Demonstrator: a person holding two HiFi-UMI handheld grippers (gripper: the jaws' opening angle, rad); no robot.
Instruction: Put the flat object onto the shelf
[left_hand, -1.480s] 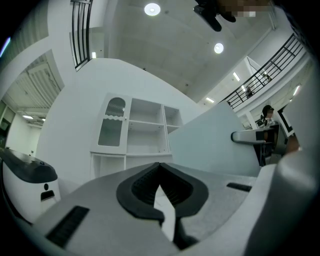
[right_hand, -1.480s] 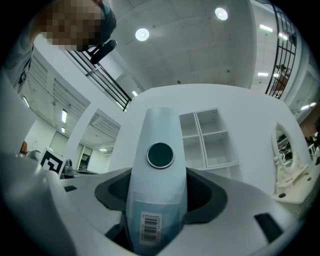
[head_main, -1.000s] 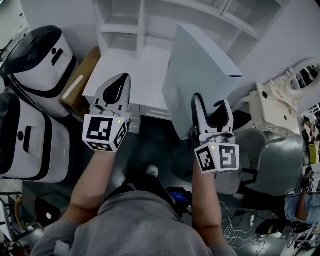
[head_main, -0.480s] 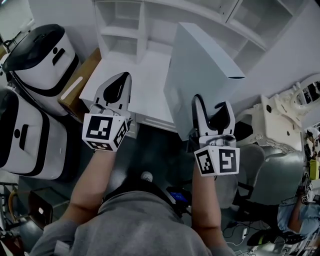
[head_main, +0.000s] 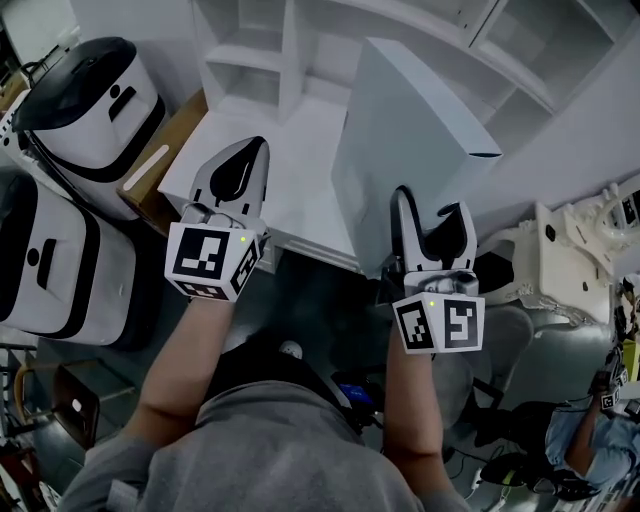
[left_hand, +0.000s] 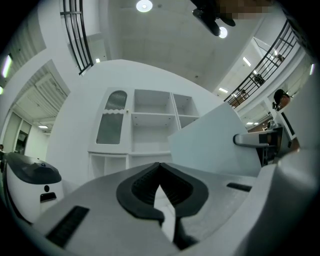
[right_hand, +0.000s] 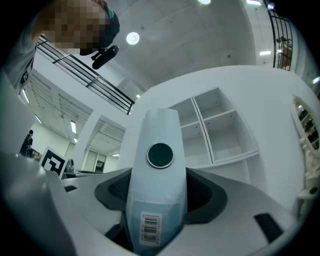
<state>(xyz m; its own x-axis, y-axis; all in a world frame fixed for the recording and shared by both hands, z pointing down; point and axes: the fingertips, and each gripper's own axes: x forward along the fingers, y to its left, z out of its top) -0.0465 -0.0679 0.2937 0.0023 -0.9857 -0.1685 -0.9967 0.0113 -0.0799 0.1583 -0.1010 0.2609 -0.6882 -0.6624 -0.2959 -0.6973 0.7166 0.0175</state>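
White shelf (head_main: 250, 50) compartments fill the background, with a white desk (head_main: 290, 190) jutting out below them toward the person. The panel (head_main: 410, 150) is pinched at its near, lower edge in the right tool (head_main: 430, 215). The right gripper view shows the jaws pressing on both of its faces, just above a barcode label. It stands on edge, clear of the desk. Its long axis runs up and away from the tool toward the shelf, and its thin edge faces the person.

The open compartments lie straight ahead beyond its far end, and some sit off to the panel's right in the right gripper view. The right hand alone carries the panel, so the placing looks to be its job. My guess is that the panel must be pushed forward and perhaps tipped to suit an opening.

The left tool (head_main: 235, 165) hangs over the desk, well left of the panel. Its jaws are pressed together at the tips and hold nothing.
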